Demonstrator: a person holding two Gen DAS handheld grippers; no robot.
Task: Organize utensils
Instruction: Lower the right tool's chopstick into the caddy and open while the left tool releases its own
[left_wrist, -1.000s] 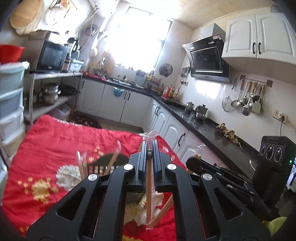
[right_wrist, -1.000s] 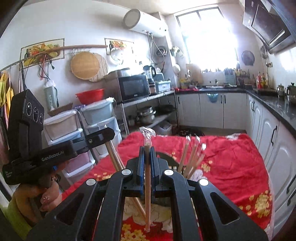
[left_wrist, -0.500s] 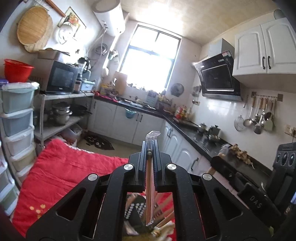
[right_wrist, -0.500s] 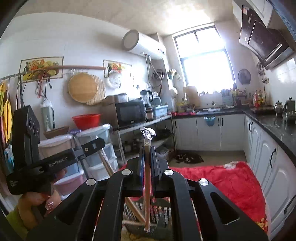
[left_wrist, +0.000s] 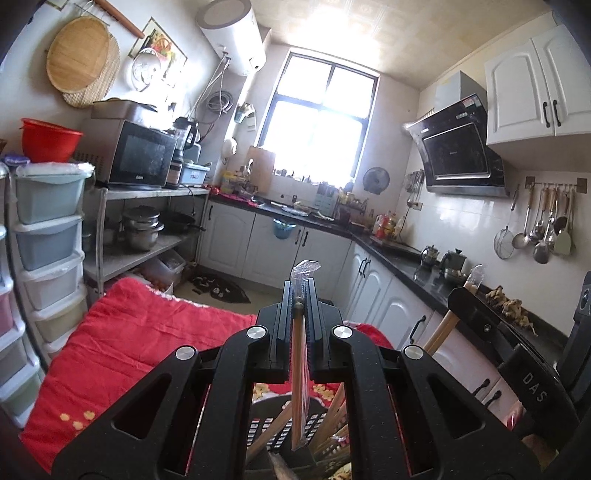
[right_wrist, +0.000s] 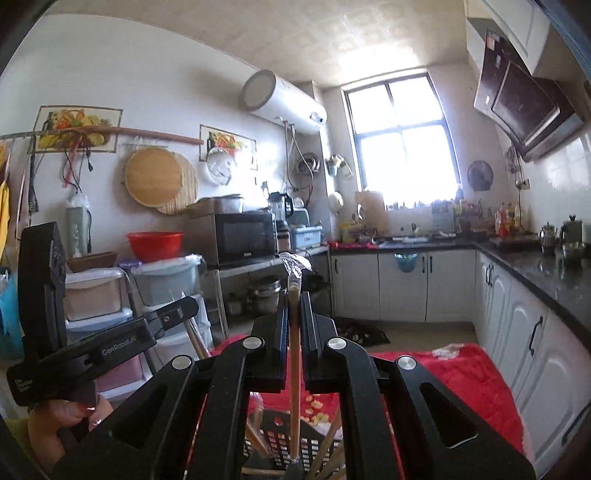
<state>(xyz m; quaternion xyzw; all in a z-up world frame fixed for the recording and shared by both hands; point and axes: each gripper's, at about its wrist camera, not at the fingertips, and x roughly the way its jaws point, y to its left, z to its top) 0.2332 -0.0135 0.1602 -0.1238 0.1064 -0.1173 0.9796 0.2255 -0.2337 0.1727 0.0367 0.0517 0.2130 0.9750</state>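
My left gripper is shut on a pair of chopsticks in a clear wrapper, held upright over a black perforated basket that holds several more chopsticks. My right gripper is shut on another wrapped pair, whose lower end reaches down into the same basket. Each gripper appears in the other's view: the right gripper at the right with its chopsticks, the left gripper at the left, held by a hand.
The basket stands on a table covered with a red flowered cloth. Stacked plastic drawers and a shelf with a microwave stand to the left. White cabinets under a black counter run along the right.
Both grippers rose and tipped upward, so the table and basket slid to the bottom of both views. Each still grips its wrapped chopsticks.
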